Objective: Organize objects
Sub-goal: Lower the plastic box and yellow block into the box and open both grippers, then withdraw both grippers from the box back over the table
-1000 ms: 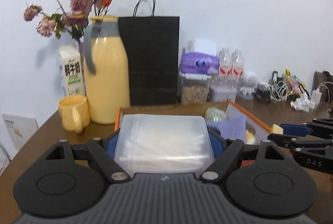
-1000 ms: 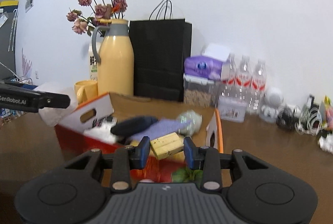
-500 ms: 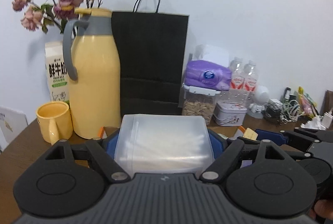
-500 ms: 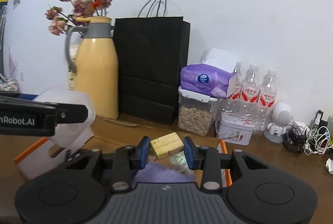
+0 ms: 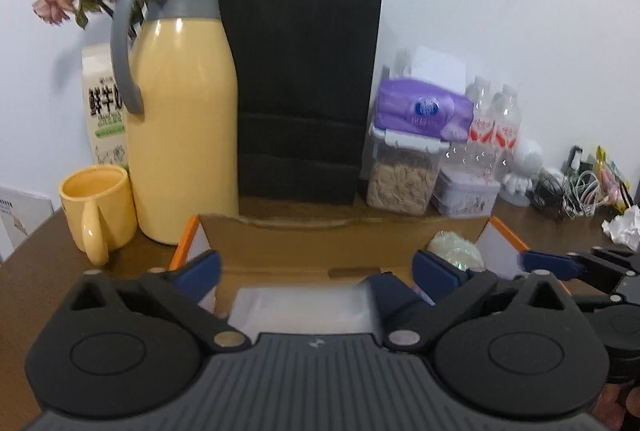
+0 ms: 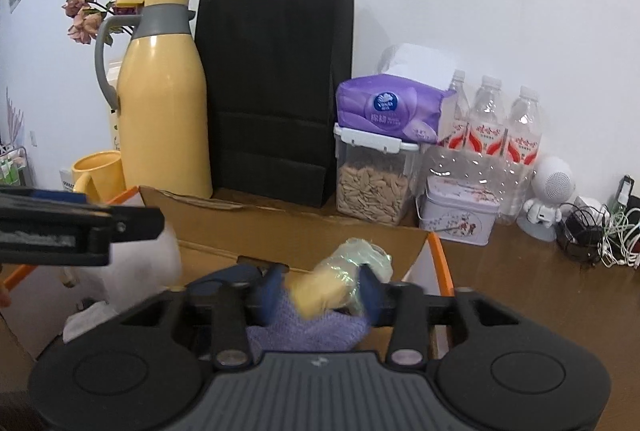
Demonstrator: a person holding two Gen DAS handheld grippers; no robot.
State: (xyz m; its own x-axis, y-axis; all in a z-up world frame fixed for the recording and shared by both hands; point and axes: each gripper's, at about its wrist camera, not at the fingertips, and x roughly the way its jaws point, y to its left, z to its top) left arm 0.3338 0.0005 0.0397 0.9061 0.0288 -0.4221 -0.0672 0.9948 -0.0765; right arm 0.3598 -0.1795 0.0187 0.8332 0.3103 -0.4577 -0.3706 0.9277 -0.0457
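A: Any readable print?
B: The milk carton (image 5: 105, 109) beside the yellow jug shows large Chinese characters, "鲜牛" at least; the purple tissue pack (image 6: 390, 111) has a round blue logo, too blurred to read.

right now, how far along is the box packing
Done: purple cloth and wrapped ball lie in the cardboard box. In hand: both jaws have just been opening; the clear pack sits inside the left gripper, the blurred yellow block inside the right gripper, neither looks pinched. Left: drawing both grippers clear; the mug and crumpled paper sit outside.
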